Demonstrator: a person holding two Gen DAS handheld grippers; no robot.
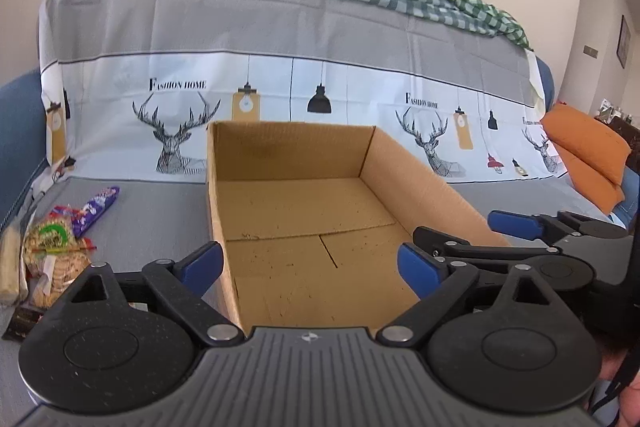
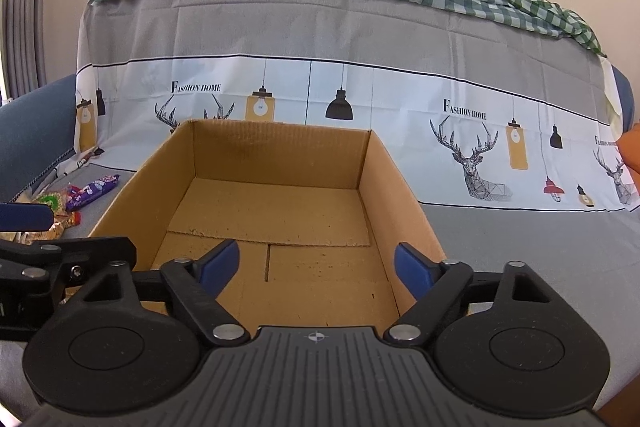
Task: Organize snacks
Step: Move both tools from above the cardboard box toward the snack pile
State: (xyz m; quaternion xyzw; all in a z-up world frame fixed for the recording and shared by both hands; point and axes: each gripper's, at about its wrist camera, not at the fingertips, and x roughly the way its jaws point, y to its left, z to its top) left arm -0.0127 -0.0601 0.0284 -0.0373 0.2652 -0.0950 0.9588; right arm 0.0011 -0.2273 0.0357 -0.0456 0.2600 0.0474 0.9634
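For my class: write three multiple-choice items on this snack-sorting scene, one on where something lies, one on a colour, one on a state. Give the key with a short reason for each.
1. Where do the snack packets lie relative to the cardboard box?
A. inside it
B. on the grey cover to its left
C. on the orange cushion

2. What colour are the fingers of the right gripper?
A. blue
B. red
C. white

3. What state is the box in?
A. taped shut
B. open and full of snacks
C. open with nothing in it

Key: 1 B, the packets sit outside the left wall on the cover; 2 A, both wrist views show blue pads on black arms; 3 C, the bare cardboard floor shows in both views.
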